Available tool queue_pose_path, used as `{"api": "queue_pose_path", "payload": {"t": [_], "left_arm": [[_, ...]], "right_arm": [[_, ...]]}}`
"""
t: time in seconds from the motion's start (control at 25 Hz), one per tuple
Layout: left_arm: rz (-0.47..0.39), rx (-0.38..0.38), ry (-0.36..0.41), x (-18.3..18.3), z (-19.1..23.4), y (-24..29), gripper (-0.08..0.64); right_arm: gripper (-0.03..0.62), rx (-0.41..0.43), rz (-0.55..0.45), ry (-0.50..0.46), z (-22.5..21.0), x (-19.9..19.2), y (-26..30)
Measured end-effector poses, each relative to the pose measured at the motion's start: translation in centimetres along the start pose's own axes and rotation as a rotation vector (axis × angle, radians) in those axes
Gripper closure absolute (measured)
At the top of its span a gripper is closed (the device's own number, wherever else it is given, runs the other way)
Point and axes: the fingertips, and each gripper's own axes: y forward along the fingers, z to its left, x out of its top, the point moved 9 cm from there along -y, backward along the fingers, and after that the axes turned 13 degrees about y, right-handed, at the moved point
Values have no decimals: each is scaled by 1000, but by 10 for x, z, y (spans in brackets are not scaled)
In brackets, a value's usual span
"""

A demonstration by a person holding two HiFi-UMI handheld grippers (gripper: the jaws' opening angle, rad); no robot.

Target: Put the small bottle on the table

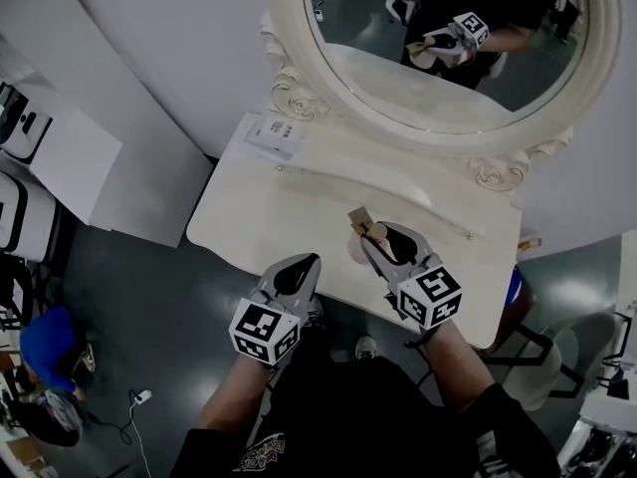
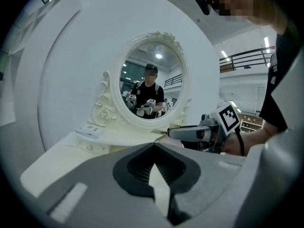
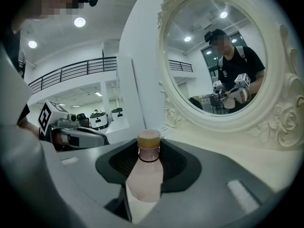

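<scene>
The small bottle (image 3: 147, 175) is not set down yet. The right gripper (image 1: 378, 239) clamps it at the table's (image 1: 289, 217) six o'clock edge. At its nine o'clock, the left gripper's (image 1: 302, 265) jaws are together, empty. Lowering and release remain.

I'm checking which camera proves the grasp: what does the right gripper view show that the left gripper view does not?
Only the right gripper view: a clear look at the small pale pink bottle with a tan cap, gripped between the right gripper's jaws, plus the left gripper alongside. Only the left gripper view: the left gripper's own jaws, together and empty, with the right gripper seen side-on. Both: the oval mirror in its ornate cream frame above the cream dressing table.
</scene>
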Motion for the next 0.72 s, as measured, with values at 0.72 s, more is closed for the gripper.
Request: {"api": "queue_pose_path", "payload": {"t": [0.72], "left_arm": [[21,-94,25,-7,92,51,560]], "right_arm": [[423,-98,-20,26,-34,29,101]]}}
